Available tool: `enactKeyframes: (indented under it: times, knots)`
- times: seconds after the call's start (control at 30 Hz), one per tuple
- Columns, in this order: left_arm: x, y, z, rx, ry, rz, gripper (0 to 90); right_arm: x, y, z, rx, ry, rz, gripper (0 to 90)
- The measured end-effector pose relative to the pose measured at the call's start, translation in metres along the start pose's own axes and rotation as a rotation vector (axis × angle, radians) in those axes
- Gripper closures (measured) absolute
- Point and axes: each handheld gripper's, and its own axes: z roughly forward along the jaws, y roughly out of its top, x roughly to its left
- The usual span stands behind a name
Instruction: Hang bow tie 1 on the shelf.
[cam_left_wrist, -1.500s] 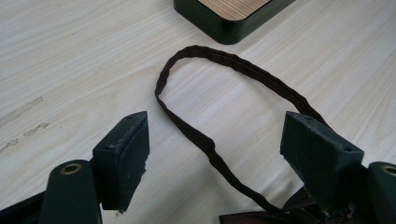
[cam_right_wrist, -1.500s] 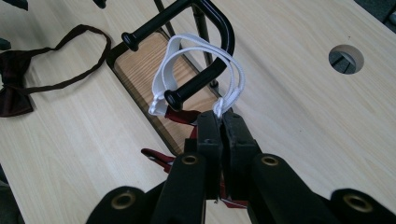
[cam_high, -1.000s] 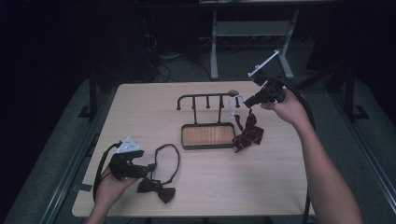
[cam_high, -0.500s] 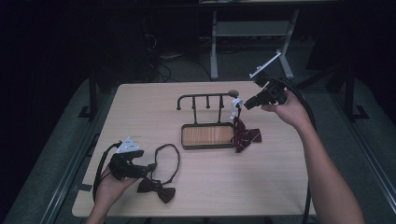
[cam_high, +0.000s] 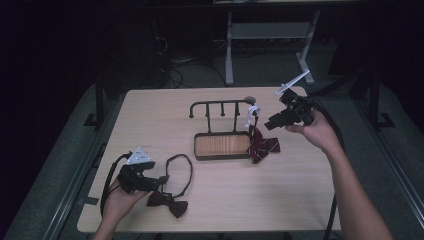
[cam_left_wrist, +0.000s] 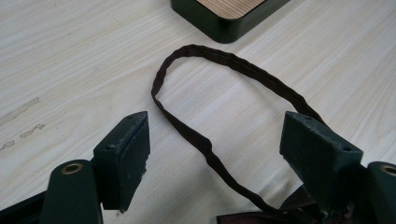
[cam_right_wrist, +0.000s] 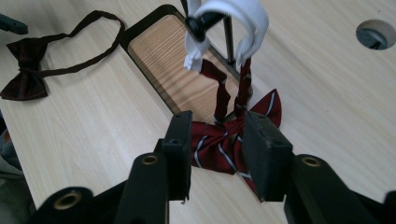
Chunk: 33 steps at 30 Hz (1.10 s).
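1. Spanning most of the high view, the pale wooden counter (cam_high: 150, 115) carries everything; places below are given against the rack at its middle.
2. Standing near the counter's centre, the rack (cam_high: 222, 145) has a dark-rimmed tray base with a wood-grain floor and a black rail with short pegs rising along its far edge.
3. Lying flat on the counter well toward the near left of the rack, the dark bow tie (cam_high: 167, 202) has its thin neck strap (cam_left_wrist: 205, 144) spread in an open loop that reaches back toward the rack's near left corner.
4. Hanging at the rack's right end, the red striped bow tie (cam_high: 262, 146) is looped by its white band (cam_right_wrist: 243, 18) over the end peg, while the bow itself rests on the counter just beside the tray's right edge.
5. Held to the right of the rack, just beyond the red striped bow tie, the right hand-held gripper (cam_right_wrist: 217, 144) has its jaws apart and they have just been opening; the bow's knot lies between them, and the pads do not press on it.
6. Resting well to the near left of the rack, the left hand-held gripper (cam_left_wrist: 217, 154) has its jaws wide apart over the dark bow tie's strap, gripping nothing.
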Motion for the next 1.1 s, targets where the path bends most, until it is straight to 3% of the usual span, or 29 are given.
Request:
enactKeyframes:
  times: [0.47, 0.7, 1.1]
  knots:
    - [-0.001, -0.001, 0.003, 0.006, -0.005, 0.000, 27.2, 0.009, -0.027, 0.008, -0.015, 0.041, 0.005, 51.5]
    - [0.000, -0.001, 0.004, 0.012, -0.005, 0.005, 27.3, 0.013, -0.040, 0.015, -0.027, 0.036, 0.012, 45.0]
    - [0.002, -0.001, 0.004, 0.006, 0.002, 0.002, 27.5, 0.017, -0.061, 0.028, -0.022, 0.047, 0.025, 41.7]
